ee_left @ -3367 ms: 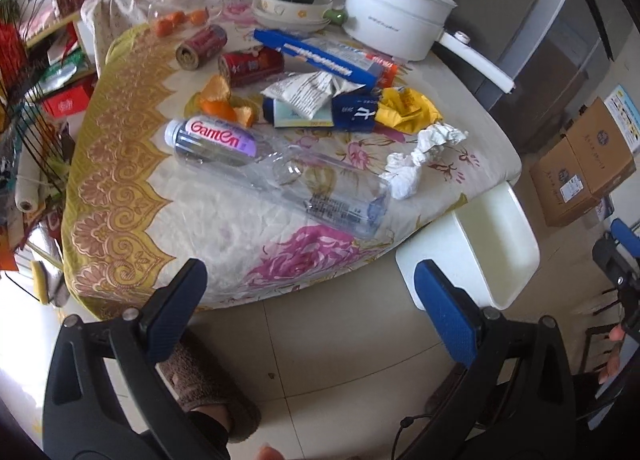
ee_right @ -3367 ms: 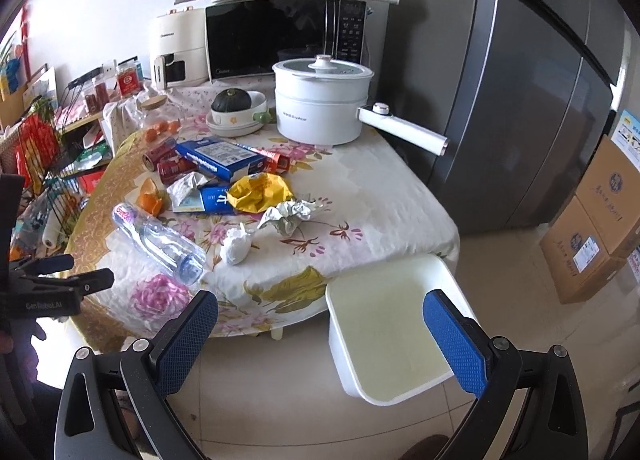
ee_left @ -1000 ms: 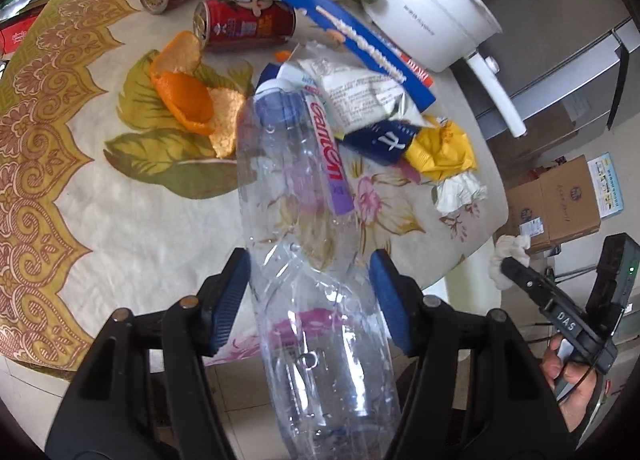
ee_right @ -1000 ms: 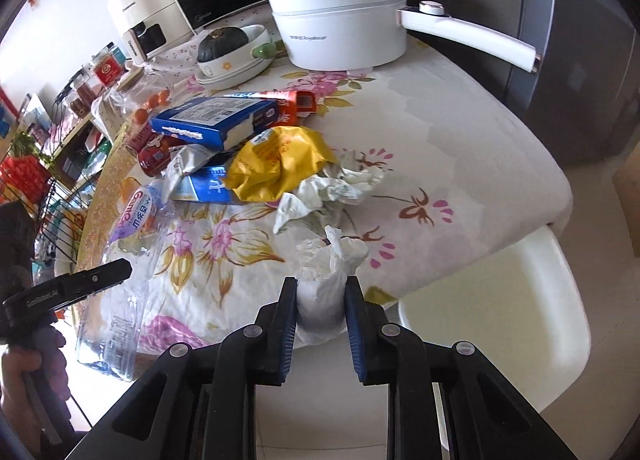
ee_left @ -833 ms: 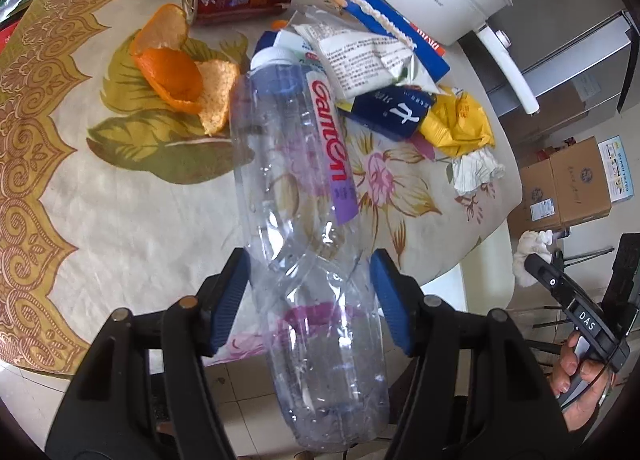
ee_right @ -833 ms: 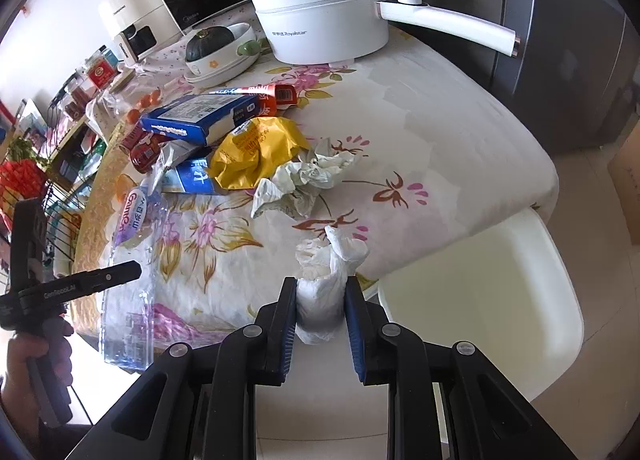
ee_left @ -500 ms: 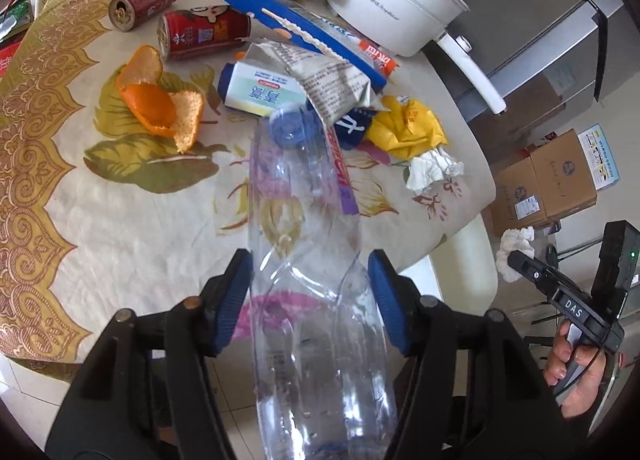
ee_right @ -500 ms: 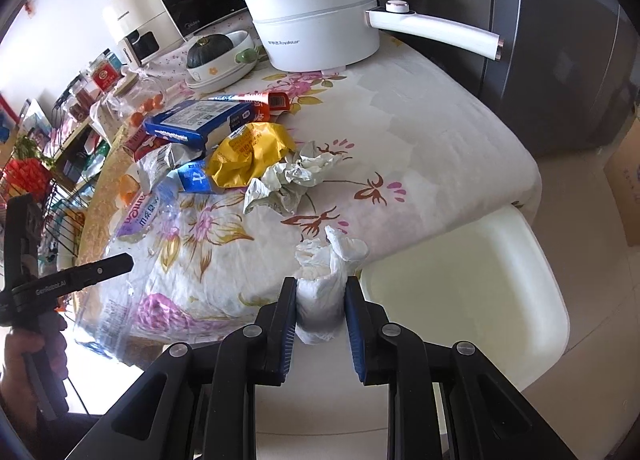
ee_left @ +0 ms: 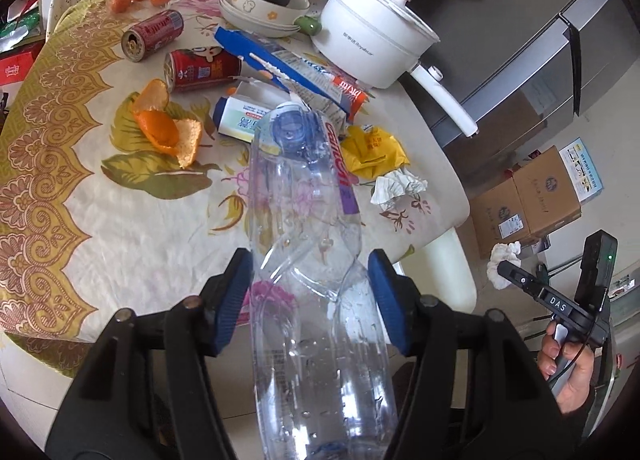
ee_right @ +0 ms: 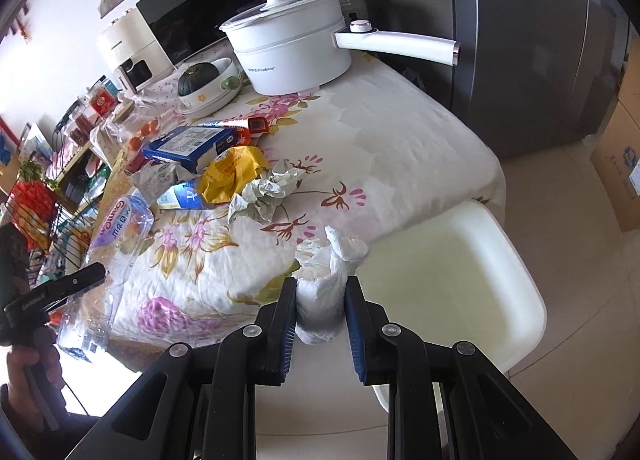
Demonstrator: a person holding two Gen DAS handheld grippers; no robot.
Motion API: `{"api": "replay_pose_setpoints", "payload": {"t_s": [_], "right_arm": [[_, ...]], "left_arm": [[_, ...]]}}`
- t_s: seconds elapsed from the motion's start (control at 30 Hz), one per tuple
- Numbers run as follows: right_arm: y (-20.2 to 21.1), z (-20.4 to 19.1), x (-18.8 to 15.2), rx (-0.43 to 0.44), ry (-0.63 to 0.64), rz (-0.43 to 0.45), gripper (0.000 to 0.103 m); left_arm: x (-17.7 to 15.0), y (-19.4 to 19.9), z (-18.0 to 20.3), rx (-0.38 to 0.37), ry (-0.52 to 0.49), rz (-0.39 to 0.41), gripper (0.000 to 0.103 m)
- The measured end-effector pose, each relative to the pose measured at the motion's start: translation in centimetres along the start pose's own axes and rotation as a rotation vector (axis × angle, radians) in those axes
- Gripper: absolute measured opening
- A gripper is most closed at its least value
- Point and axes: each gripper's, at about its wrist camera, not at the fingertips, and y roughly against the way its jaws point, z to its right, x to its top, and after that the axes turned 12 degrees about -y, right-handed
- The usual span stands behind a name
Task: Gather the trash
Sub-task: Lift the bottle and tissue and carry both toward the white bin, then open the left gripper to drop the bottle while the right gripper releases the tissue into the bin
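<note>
Lifting clear bottle (ee_left: 316, 280) off table — left hand-held gripper (ee_left: 310, 300) clamped; right (ee_right: 320, 308) squeezing tissue (ee_right: 324, 284).

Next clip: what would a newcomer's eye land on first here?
The crushed clear plastic bottle clamped in the left gripper, filling that wrist view above the littered table. Next, the white tissue wad pinched in the right gripper, close to the white bin at the table's edge.
</note>
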Motion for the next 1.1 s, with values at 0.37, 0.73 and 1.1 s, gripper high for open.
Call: {"api": "replay_pose_setpoints", "payload": {"t_s": [0.37, 0.73, 1.1], "right_arm": [[0.7, 2.4, 0.3, -0.021, -0.05, 0.016, 0.024], [0.4, 8.1, 0.1, -0.105, -0.144, -0.006, 0.024], [-0.7, 15.3, -1.9, -0.23, -0.188, -0.071, 0.024]], "left_arm": [[0.9, -1.7, 5.6, -0.078, -0.113, 0.009, 0.061], [-0.4, -9.5, 16.8, -0.227, -0.297, -0.154, 0.061], [-1.7, -17.5, 22.1, -0.23, -0.346, -0.303, 0.062]]}}
